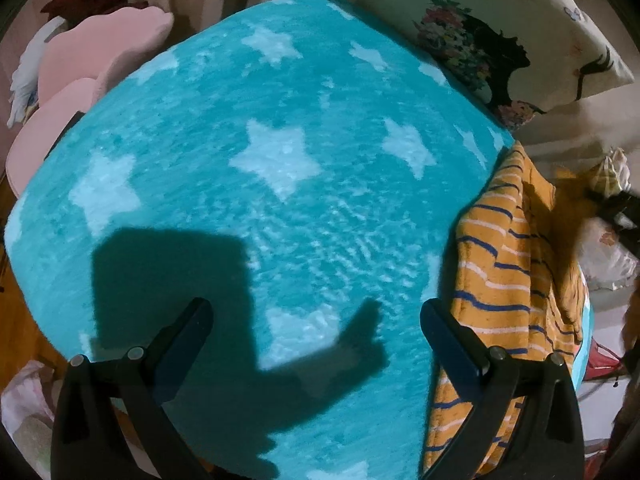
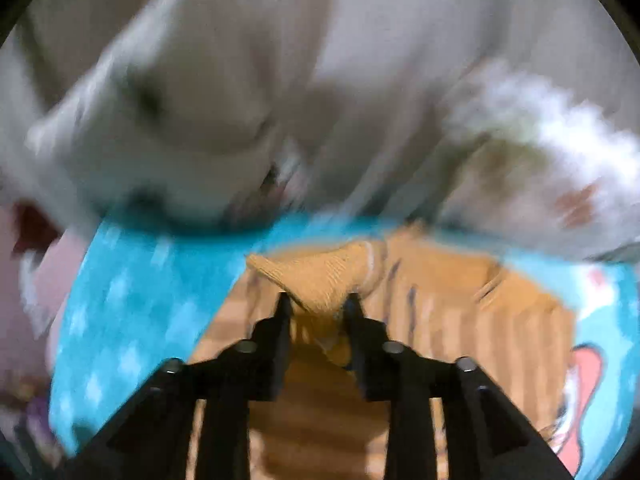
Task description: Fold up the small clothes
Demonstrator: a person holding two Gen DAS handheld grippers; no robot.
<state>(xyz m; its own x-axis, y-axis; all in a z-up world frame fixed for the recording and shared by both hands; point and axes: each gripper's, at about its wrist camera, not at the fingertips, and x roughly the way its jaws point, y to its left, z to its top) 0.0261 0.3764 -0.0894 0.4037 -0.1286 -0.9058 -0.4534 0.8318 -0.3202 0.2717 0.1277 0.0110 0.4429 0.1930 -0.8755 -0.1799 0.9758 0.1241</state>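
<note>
Though badly smeared by motion, shows in the right wrist view a right gripper (image 2: 316, 304) clenched on a bunched, pointed fold of orange striped garment (image 2: 312, 276), with the ribbed fabric pinched between the two black fingers and sticking up past their tips. Blurs the rest of that garment beneath the fingers into orange bands with faint dark stripes, spread over a teal star blanket (image 2: 132, 300). Leaves the pale bedding behind, a fluffy white shape at upper right and a cartoon print at the lower right edge too streaked to identify. Gives, from the left wrist view, a sharp look down onto the same teal star blanket (image 1: 280, 152), scattered with pale stars and filling most of the frame. Shows the left gripper (image 1: 316, 316) released, black fingers spread wide with nothing between them, hanging above the blanket and casting a hard dark shadow (image 1: 172, 296) on it. Places the orange striped garment (image 1: 504, 264) along the blanket's right edge, just beside the right-hand finger, crumpled in long folds, mustard orange with thin navy and pale pink stripes; cuts off its lower end behind the gripper body. Rings the blanket with a pink cushion (image 1: 80, 92) at left and a printed pillow (image 1: 520, 40) at upper right, both clipped by the fisheye's dark border.
</note>
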